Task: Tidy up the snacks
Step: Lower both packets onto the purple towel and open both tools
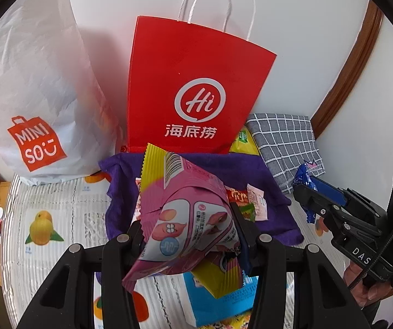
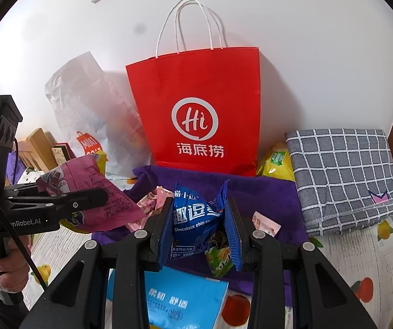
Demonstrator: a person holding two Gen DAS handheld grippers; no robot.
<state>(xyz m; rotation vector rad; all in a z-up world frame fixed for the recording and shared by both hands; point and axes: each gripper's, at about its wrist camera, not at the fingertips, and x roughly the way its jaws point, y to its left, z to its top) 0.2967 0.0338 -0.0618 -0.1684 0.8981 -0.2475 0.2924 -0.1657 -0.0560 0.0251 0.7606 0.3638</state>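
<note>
My left gripper [image 1: 189,235] is shut on a pink and yellow snack packet [image 1: 188,211], held above the purple cloth [image 1: 265,172]; the packet also shows at the left of the right wrist view [image 2: 97,192]. My right gripper [image 2: 200,233] is shut on a blue chocolate chip cookie packet [image 2: 196,216], also seen in the left wrist view [image 1: 306,181]. A red paper bag [image 1: 196,82] with white handles stands upright behind the cloth, against the wall; it is in the right wrist view too [image 2: 196,109]. Small loose snacks [image 2: 266,223] lie on the cloth.
A white MINISO bag [image 1: 32,82] stands left of the red bag. A folded grey checked cloth [image 2: 341,175] lies at the right, a yellow-green packet [image 2: 276,161] beside it. A blue box [image 2: 185,298] lies near me on the fruit-print table cover [image 1: 48,211].
</note>
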